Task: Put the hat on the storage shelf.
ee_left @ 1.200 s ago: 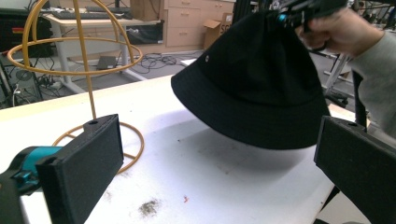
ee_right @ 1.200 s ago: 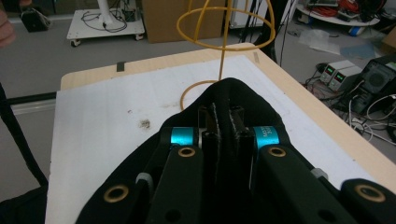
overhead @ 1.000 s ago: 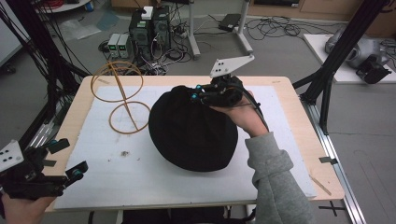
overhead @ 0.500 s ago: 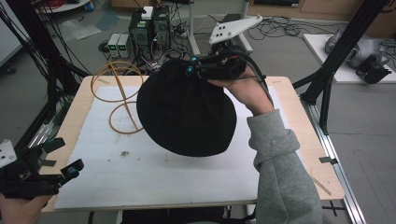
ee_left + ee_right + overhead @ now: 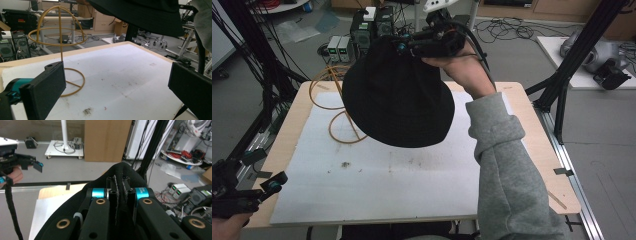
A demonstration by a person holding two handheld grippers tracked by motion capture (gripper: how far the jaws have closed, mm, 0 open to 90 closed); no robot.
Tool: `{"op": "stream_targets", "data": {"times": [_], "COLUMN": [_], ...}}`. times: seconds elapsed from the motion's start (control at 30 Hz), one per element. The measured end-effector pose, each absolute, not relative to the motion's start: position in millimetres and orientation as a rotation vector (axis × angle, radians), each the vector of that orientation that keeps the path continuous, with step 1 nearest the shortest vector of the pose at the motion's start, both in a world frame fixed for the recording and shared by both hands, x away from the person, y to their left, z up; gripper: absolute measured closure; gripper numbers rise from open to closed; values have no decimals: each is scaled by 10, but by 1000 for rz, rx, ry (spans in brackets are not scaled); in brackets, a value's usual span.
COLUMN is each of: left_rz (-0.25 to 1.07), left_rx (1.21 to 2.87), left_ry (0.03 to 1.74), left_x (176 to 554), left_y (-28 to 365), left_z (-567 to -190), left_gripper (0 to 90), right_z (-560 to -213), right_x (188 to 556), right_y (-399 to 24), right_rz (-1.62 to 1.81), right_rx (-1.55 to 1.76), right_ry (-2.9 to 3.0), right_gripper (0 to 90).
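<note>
Both claws show: left claw point(image 5: 264, 182), near worktop point(image 5: 377, 190) corner, jaws spread, holds nothing, same spot as before. Right claw point(image 5: 404, 46) pinches black hat point(image 5: 397, 100) at crown; hat's risen since 1 s ago, now clear above worktop, w/ wire stand point(image 5: 334, 107) behind it.
</note>
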State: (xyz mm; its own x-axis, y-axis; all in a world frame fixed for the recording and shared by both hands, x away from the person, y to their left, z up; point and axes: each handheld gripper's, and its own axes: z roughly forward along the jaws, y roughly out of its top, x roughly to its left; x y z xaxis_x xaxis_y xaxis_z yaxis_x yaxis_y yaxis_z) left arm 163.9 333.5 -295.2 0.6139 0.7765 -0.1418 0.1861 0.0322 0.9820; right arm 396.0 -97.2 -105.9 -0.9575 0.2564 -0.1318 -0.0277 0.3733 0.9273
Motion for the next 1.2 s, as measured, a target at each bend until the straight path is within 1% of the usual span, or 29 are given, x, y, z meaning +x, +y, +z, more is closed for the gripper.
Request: {"op": "stream_targets", "data": {"times": [0.1, 0.13, 0.17, 0.2, 0.3, 0.37, 0.43, 0.87, 1.2], "left_rz": [554, 555, 555, 556, 556, 553, 554, 542, 572], "left_rx": [1509, 1508, 1514, 1515, 1528, 1525, 1525, 1558, 1537], "left_ry": [850, 852, 849, 848, 843, 844, 838, 845, 861], "left_x": [1626, 1622, 1617, 1611, 1584, 1558, 1535, 1460, 1315], "left_y": [3343, 3337, 3337, 3332, 3310, 3310, 3308, 3236, 3341], "left_z": [-2950, -2950, -2950, -2951, -2951, -2947, -2945, -3013, -2976], "left_gripper": [17, 17, 17, 17, 17, 17, 17, 17, 17], "right_z": [-1014, -1014, -1001, -1001, -995, -998, -1023, -1089, -1198], "right_x": [4048, 4048, 4096, 4096, 4198, 4214, 4285, 4589, 4803], "right_y": [-795, -795, -682, -682, -448, -405, -243, 226, 641], "right_rz": [1604, 1604, 1596, 1596, 1604, 1600, 1605, 1626, 1627], "right_rx": [177, 177, 165, 165, 134, 125, 112, 111, 53], "right_ry": [2388, 2388, 2397, 2397, 2398, 2400, 2403, 2413, 2421], "right_gripper": [871, 871, 871, 871, 871, 870, 870, 870, 870]}}
